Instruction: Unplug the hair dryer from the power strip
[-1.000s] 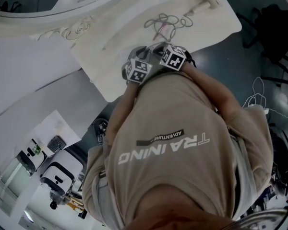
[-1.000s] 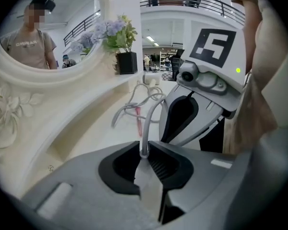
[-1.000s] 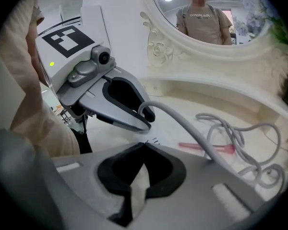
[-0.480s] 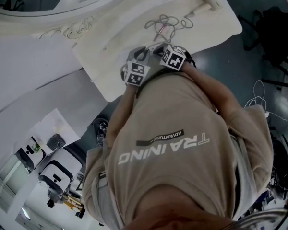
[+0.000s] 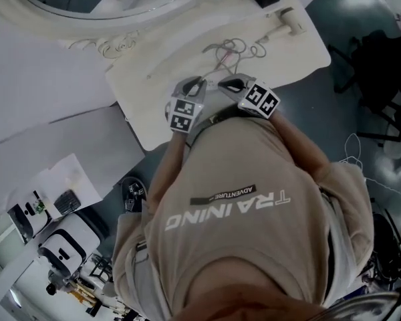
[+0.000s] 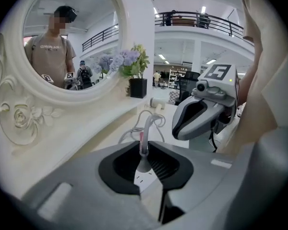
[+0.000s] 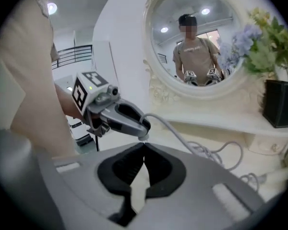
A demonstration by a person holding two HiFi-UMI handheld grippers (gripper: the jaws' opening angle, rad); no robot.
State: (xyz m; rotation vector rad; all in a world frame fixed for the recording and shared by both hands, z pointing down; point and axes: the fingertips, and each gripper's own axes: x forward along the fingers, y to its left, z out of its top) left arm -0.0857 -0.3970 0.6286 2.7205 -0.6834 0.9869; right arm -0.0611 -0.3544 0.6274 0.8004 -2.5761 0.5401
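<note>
At the far left a round mirror (image 6: 72, 42) in a carved white frame stands at the back of the pale table (image 5: 147, 99). A person in a tan shirt (image 5: 240, 206) leans over the table's near edge, holding both grippers above it, side by side and close together. The left gripper (image 6: 143, 151) is narrowed onto the grey plug (image 6: 143, 164) of the hair dryer's cord (image 5: 230, 49). Its jaws pinch the plug at their tips, and the cord runs away from them to a loose coil in the middle of the table. Just under the plug, a white piece with small slots (image 6: 144, 180) shows between the jaws; I cannot tell whether it is the power strip. Just to the right, the right gripper (image 7: 144, 145) has its jaws closed tip to tip, with only a pale patch showing in the gap behind the tips. The hair dryer (image 5: 285, 19) lies at the far right end of the table, near a dark flower pot (image 6: 138, 87).
</note>
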